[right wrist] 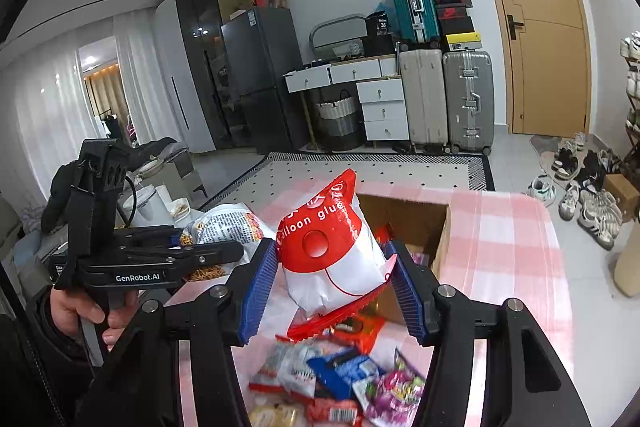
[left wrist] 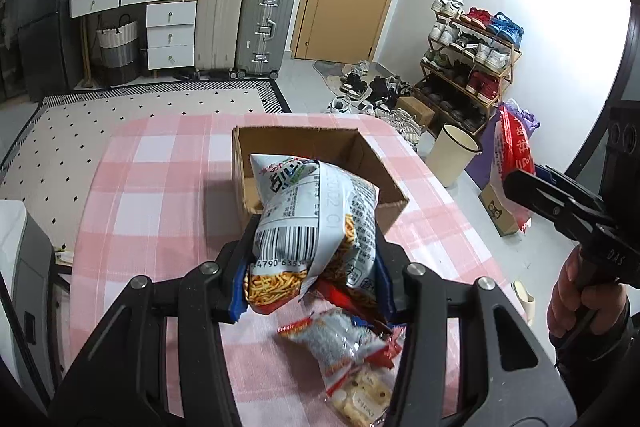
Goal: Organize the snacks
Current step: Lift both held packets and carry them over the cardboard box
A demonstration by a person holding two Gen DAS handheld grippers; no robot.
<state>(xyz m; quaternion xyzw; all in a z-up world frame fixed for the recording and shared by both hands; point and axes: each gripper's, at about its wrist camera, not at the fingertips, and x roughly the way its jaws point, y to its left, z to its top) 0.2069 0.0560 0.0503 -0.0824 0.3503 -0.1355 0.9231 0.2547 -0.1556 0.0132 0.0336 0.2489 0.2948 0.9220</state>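
Observation:
My left gripper (left wrist: 312,267) is shut on a white and grey bag of orange snack sticks (left wrist: 316,219), held in the air just in front of the open cardboard box (left wrist: 394,193). In the right wrist view my right gripper (right wrist: 332,283) is shut on a puffy red and white bag (right wrist: 332,251), raised above the table beside the same cardboard box (right wrist: 442,235). The left gripper (right wrist: 224,253) with its stick bag (right wrist: 224,221) shows at the left there. The right gripper (left wrist: 516,183) with its red bag (left wrist: 514,143) shows at the right edge of the left wrist view.
A pink checked tablecloth (left wrist: 160,195) covers the table. Several loose snack packs (right wrist: 340,379) lie on it near me, including a red and clear pack (left wrist: 344,351). Beyond the table are a cream bin (left wrist: 456,155), a shoe rack (left wrist: 468,67) and suitcases (left wrist: 244,27).

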